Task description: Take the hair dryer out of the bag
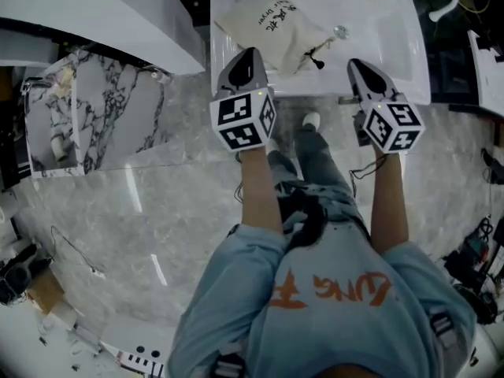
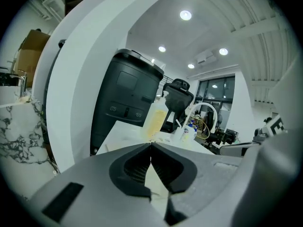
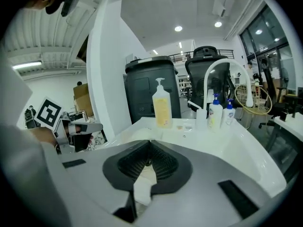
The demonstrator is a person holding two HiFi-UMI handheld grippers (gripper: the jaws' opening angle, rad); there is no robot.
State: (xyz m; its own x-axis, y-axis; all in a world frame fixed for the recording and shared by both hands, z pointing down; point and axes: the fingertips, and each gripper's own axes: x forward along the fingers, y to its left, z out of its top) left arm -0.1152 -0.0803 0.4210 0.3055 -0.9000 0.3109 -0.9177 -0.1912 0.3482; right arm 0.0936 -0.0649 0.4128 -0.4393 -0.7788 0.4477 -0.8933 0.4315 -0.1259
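A cream cloth drawstring bag (image 1: 272, 24) with dark print lies on the white washbasin top (image 1: 394, 38). Its black cord and toggle (image 1: 315, 58) trail toward me. No hair dryer shows; the bag's cloth hides whatever is inside. My left gripper (image 1: 249, 53) hangs at the basin's near edge, just short of the bag's near side, with its jaws shut and nothing between them (image 2: 151, 144). My right gripper (image 1: 356, 65) is to the right of the cord, over the basin's near edge. Its jaw tips meet (image 3: 150, 142) and hold nothing.
A yellow soap bottle (image 3: 162, 109), two pump bottles (image 3: 215, 111) and a white curved tap (image 3: 222, 72) stand at the basin's back. A black bin (image 2: 125, 98) is behind it. A white curved wall (image 1: 118, 22) and a marble panel (image 1: 87, 116) lie to the left.
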